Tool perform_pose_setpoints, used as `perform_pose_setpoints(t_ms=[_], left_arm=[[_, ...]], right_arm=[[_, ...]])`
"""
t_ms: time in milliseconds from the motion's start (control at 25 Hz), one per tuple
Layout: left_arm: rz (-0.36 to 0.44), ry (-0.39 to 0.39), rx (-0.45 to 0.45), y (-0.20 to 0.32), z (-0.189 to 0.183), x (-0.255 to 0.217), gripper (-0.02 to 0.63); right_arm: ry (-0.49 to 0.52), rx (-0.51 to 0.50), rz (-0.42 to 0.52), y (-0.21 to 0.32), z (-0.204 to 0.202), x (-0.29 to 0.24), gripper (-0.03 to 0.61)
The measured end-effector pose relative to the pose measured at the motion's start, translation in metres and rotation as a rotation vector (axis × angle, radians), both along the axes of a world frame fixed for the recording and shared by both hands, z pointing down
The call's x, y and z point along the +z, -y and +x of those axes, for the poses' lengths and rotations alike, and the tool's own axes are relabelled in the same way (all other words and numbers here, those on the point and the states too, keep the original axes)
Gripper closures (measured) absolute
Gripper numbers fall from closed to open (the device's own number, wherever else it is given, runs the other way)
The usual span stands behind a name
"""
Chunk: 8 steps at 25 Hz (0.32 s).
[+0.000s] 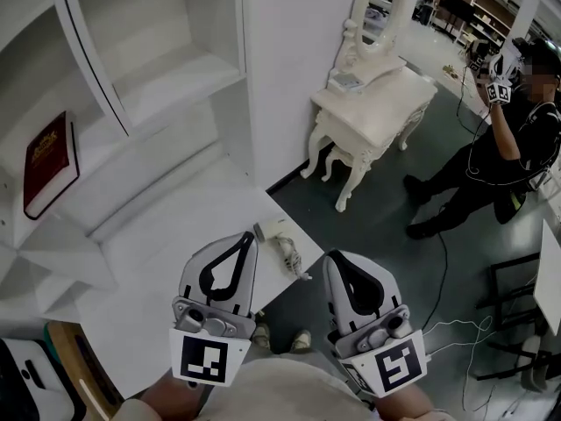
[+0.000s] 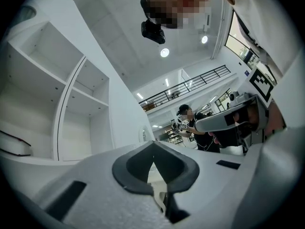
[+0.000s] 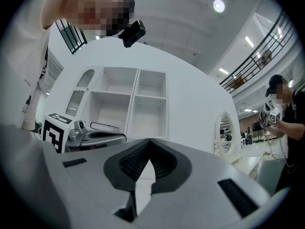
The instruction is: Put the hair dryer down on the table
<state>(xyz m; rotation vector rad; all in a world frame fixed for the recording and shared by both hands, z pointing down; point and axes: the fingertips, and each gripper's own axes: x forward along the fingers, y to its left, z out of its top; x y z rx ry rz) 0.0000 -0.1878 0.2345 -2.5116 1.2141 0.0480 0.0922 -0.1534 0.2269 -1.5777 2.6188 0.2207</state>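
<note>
The white hair dryer (image 1: 273, 230) lies on the white table (image 1: 166, 261) near its right edge, with its cord (image 1: 294, 261) bunched beside it toward the edge. Neither gripper touches it. My left gripper (image 1: 238, 239) is held close to my body over the table's front, just left of the dryer, jaws shut and empty. My right gripper (image 1: 338, 258) hangs over the floor, right of the table edge, also shut on nothing. In the left gripper view the left gripper (image 2: 153, 145) points upward, as does the right gripper (image 3: 149, 143) in its own view.
A white shelf unit (image 1: 158, 68) backs the table, with a dark red book (image 1: 48, 160) on a left shelf. A white vanity table with an oval mirror (image 1: 372, 112) stands at the back right. A person in black (image 1: 517, 139) stands beyond it. Cables (image 1: 456, 323) lie on the dark floor.
</note>
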Motion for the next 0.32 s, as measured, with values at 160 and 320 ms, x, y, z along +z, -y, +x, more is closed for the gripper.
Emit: perform_pose_setpoints(t_ms=[160,320], left_arm=[[-0.008,-0.004,0.002,-0.0044,0.0007,-0.0002,0.601],[0.002,-0.015,0.011,-0.0093,0.0070,-0.0015,0.601]], right_arm=[[0.000,-0.005,0.005,-0.0038,-0.0014,-0.0016,0.558],[-0.010,0.006,0.003,-0.0092,0.0055,-0.0016,0.558]])
